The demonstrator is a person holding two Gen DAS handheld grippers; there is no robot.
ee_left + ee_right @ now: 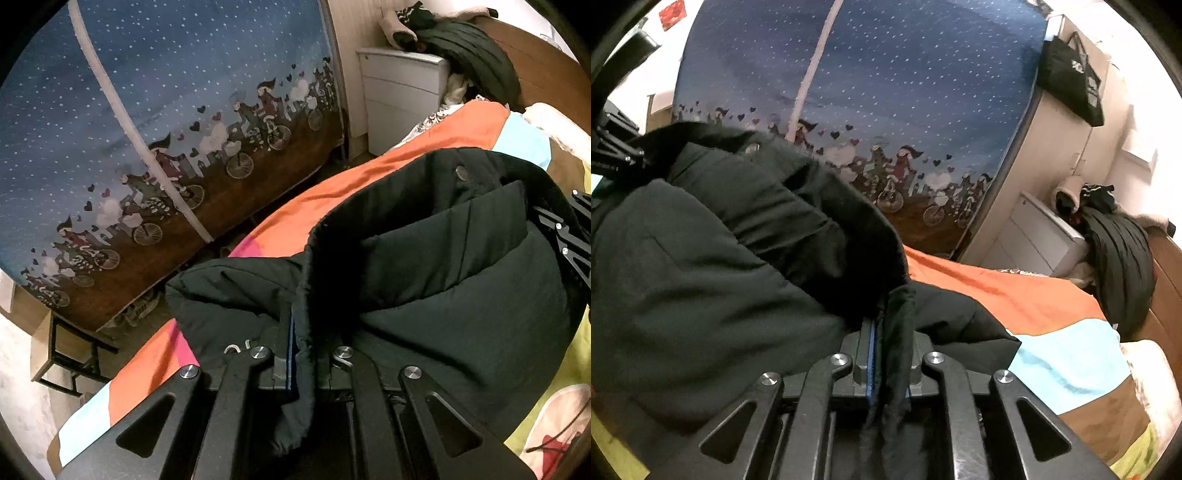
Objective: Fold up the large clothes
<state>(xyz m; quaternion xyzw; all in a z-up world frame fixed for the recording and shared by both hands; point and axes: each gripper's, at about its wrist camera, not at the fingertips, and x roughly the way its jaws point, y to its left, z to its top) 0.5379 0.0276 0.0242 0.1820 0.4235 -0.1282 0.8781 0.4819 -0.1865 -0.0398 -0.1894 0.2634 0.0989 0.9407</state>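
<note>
Two grippers each pinch an edge of one black padded jacket (443, 280), which lies bunched on a bed with a striped cover (332, 184) of orange, pink, light blue and brown bands.

From the left wrist, the left gripper (301, 343) sits at the bottom centre of the frame. Its jaws stand narrow, closed on a fold of the jacket's edge that runs between them and hangs down toward the camera. The jacket fills the lower right of that frame, with a round snap button (461, 172) showing on its upper part. At the right edge, part of the right gripper (569, 236) shows as black metal links against the jacket.

From the right wrist, the right gripper (890, 354) is at the bottom centre, jaws narrow, with a thin bunch of black jacket fabric between the blue-edged pads. The bulk of the jacket (701, 277) fills the left half of that frame. The left gripper's links (617, 155) show at the far left edge.

Behind the bed stands a blue curtain (166, 92) with white dots and a row of cyclists and hearts. A white drawer unit (399, 96) sits in the upper right of the left view, with dark clothes (469, 51) piled on it.
</note>
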